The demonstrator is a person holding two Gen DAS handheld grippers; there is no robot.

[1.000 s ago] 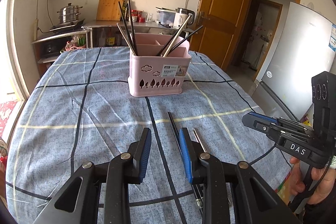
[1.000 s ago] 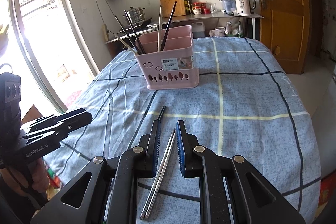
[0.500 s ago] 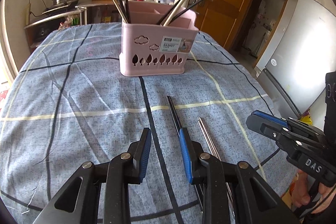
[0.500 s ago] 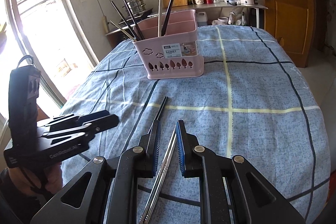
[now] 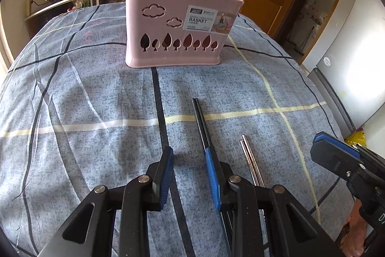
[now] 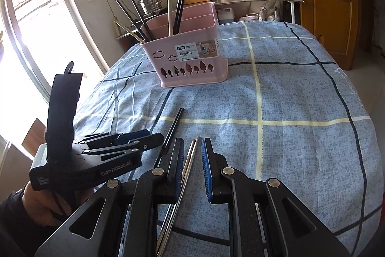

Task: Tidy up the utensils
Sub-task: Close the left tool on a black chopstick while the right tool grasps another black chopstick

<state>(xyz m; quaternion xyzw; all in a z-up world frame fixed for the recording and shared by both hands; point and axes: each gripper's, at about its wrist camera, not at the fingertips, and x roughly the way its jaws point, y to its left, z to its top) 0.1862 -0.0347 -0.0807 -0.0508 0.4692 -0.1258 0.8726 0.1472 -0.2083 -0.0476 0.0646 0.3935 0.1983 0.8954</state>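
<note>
Smooth matt pink plastic basket [image 5: 178, 37], shiny metal chopsticks [image 6: 185, 168], matt black chopsticks [image 5: 202, 122], woven blue cloth [image 5: 84, 112] with creases

Left gripper [image 5: 189, 175] lower, nearer basket [image 5: 178, 25]

both wrist cams low, facing basket [image 5: 178, 25], table [image 6: 300, 100] shared
</note>
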